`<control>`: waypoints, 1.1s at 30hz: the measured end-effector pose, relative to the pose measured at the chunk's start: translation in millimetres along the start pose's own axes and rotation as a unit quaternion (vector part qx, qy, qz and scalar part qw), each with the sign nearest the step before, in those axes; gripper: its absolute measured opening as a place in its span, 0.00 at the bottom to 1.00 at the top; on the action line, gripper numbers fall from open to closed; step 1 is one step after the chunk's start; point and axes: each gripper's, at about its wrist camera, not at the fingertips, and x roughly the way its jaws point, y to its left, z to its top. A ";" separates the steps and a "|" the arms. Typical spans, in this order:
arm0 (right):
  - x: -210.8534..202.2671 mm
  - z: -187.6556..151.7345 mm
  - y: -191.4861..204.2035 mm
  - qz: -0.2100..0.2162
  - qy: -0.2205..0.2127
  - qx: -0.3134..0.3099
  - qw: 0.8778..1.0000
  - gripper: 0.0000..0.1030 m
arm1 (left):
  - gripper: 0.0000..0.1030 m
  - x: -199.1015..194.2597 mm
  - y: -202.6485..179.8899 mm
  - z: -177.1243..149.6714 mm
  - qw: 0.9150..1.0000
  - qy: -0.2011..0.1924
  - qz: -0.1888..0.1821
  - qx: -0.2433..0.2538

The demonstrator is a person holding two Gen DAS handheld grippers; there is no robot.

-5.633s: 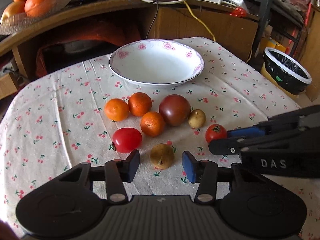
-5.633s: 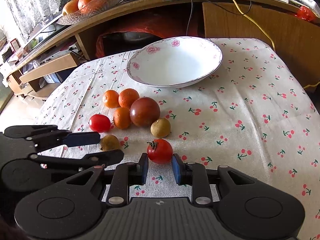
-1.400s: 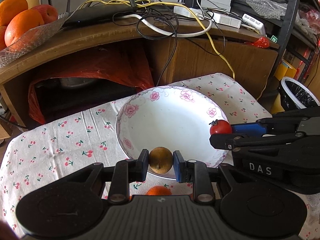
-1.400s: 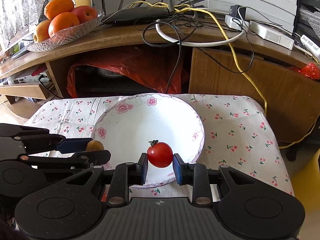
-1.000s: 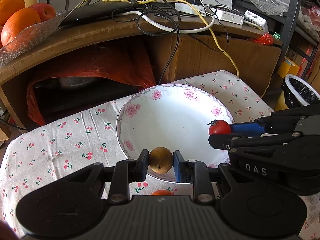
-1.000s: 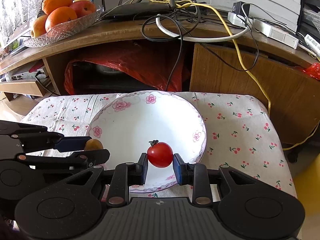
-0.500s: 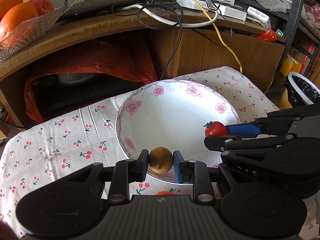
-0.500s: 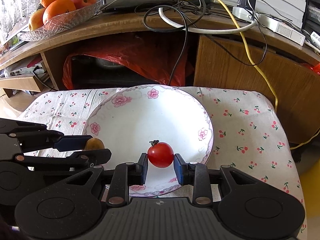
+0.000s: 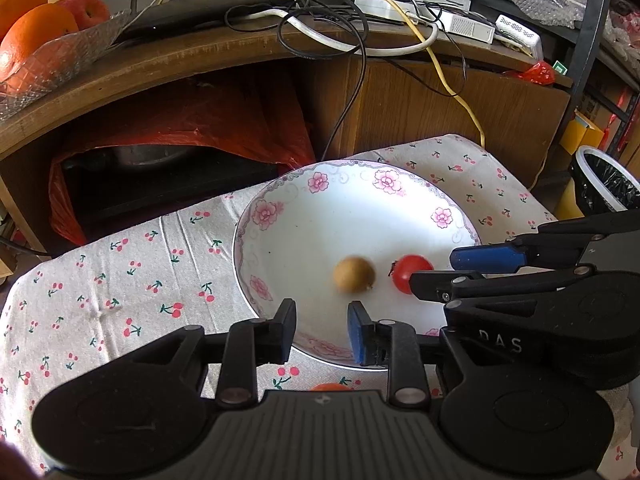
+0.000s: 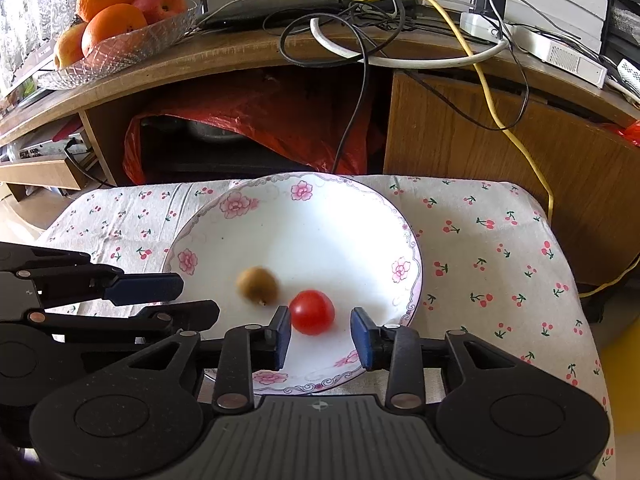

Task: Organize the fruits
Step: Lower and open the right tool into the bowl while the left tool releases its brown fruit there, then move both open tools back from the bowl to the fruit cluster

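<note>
Two fruits in white floral-rimmed bowl (image 10: 404,236) | brown round fruit (image 9: 354,275) just ahead of spread left tool (image 9: 322,332) | red tomato (image 10: 311,311) between spread right tool (image 10: 320,336) jaws, unpinched

A lived-in home room. A low table wears a cherry-print cloth (image 10: 492,240) and bears a flowered bowl (image 10: 236,205). Behind it a curved wooden cabinet (image 10: 480,152) carries a glass fruit dish (image 10: 132,46), a router (image 9: 192,16) and tangled cables (image 10: 400,20). A lined bin (image 9: 608,184) stands on the floor at the right.
</note>
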 end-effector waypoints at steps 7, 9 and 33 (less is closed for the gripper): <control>-10.3 -2.4 2.4 0.008 -0.006 -0.002 1.000 0.29 | 0.38 -9.3 4.4 -1.0 1.000 -0.005 -0.001 -0.001; -13.3 -4.8 4.3 0.009 -0.006 -0.007 1.000 0.30 | 0.38 -12.9 4.8 -1.0 1.000 -0.008 -0.001 0.001; -41.1 -53.2 13.7 0.064 0.047 -0.064 0.995 0.31 | 0.43 -63.8 15.5 -53.1 0.998 0.017 -0.052 0.041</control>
